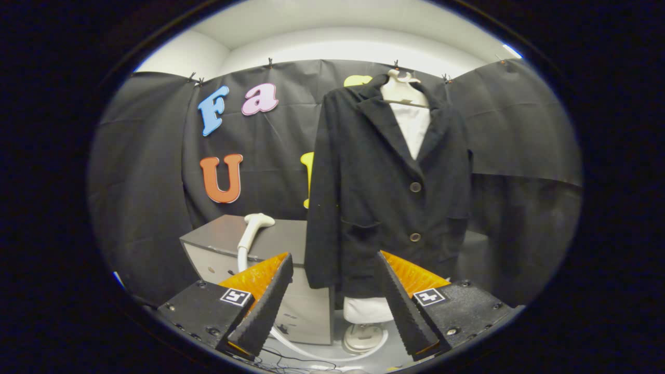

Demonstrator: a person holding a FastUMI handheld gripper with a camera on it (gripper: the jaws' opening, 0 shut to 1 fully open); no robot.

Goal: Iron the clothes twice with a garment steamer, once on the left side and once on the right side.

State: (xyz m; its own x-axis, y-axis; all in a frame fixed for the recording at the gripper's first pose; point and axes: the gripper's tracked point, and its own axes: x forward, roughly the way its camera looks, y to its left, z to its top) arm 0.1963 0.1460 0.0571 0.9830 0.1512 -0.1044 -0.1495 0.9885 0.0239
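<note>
One black blazer (387,192) with two buttons hangs on one pale hanger (402,91) over a white shirt (413,130), beyond the fingers; one white garment steamer head (254,228) rests on a grey cabinet (270,244) to its left, its hose (311,350) curling on the floor; the hand-held gripper (332,270) is spread wide, grasping nothing; black cloth walls the booth under a white ceiling.

Steamer hose (311,349) (partly behind the cabinet (306,311))
</note>
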